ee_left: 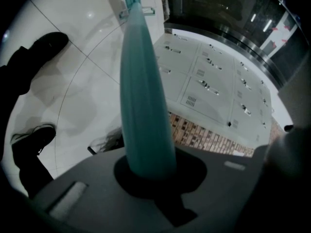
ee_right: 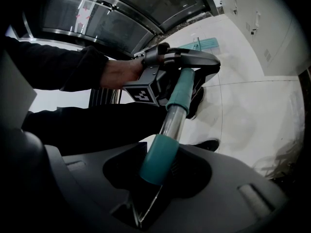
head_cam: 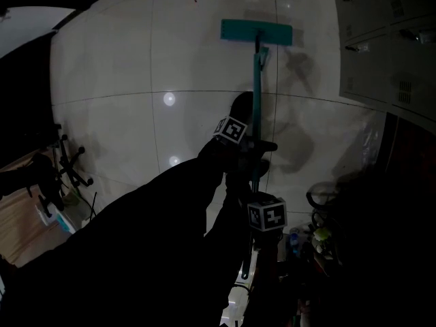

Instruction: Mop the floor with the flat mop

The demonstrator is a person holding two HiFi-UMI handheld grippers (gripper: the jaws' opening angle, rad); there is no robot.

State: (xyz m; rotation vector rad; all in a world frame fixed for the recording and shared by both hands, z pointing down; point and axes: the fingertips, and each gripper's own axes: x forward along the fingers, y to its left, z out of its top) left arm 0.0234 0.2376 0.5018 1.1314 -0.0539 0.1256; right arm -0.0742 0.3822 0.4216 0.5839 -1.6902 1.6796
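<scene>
The flat mop's teal head (head_cam: 255,31) lies flat on the white tiled floor (head_cam: 136,60), far ahead. Its teal pole (head_cam: 257,80) runs back toward me. My left gripper (head_cam: 251,144) is shut on the pole lower down, toward the head. My right gripper (head_cam: 264,218) is shut on the pole's upper end, closer to me. In the left gripper view the pole (ee_left: 143,96) rises from the left gripper (ee_left: 150,174) to the mop head (ee_left: 132,6). In the right gripper view the teal grip (ee_right: 159,160) sits in the right gripper (ee_right: 158,174), with the left gripper (ee_right: 182,64) and a hand ahead.
Grey lockers (head_cam: 388,46) stand at the right, close to the mop head. A chair's wheeled base (head_cam: 68,165) is at the left. Dark clutter (head_cam: 317,230) sits at the lower right. Two dark shoes (ee_left: 48,45) (ee_left: 34,140) stand on the tiles beside the pole.
</scene>
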